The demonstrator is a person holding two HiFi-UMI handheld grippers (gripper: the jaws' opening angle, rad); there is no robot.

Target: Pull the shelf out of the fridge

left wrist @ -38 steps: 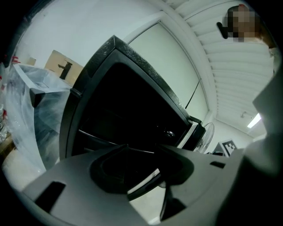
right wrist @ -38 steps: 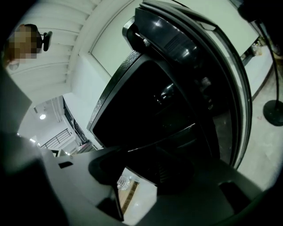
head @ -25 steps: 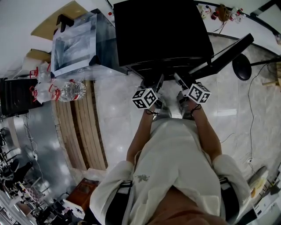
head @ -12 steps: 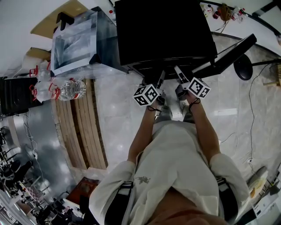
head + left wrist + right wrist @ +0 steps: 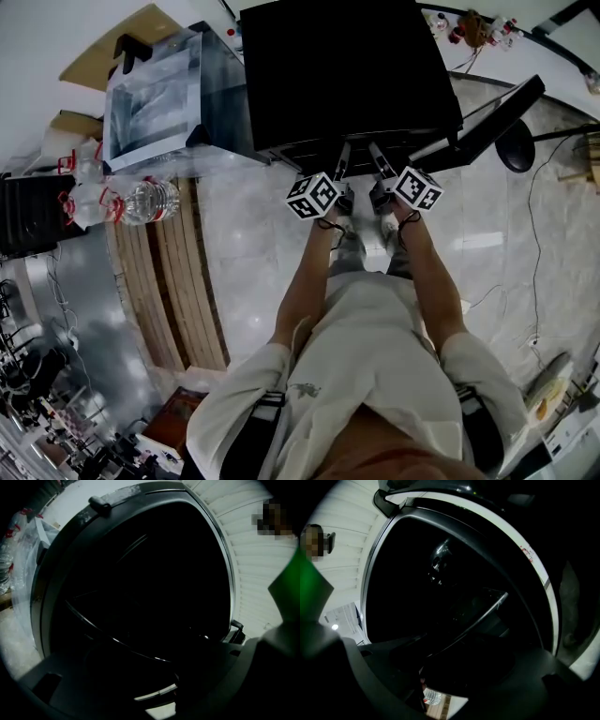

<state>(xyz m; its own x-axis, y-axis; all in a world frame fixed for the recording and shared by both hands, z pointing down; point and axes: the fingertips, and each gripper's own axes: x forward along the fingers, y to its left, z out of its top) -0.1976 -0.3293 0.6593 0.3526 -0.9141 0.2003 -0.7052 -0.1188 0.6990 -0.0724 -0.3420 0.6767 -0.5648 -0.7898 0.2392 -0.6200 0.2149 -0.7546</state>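
Observation:
A black mini fridge (image 5: 347,75) stands on the floor with its door (image 5: 487,112) swung open to the right. Both grippers reach into its dark front opening, side by side. My left gripper (image 5: 343,155) has its marker cube just outside the opening, and its jaws have just been opening. In the left gripper view the shelf's (image 5: 108,637) glinting front edge crosses between the wide-spread jaws of the left gripper (image 5: 154,667). My right gripper (image 5: 375,155) has just been closing a little. The shelf (image 5: 478,616) edge also runs between the right gripper's (image 5: 454,667) spread jaws. The fingertips are lost in the dark.
A clear plastic case (image 5: 155,94) sits left of the fridge, with water bottles (image 5: 141,197) and wooden slats (image 5: 173,281) nearer me. A round black stand base (image 5: 517,145) and a cable (image 5: 539,206) lie on the floor at the right.
Both grippers have moved forward into the fridge opening and drawn slightly closer together; the arms stretch out further.

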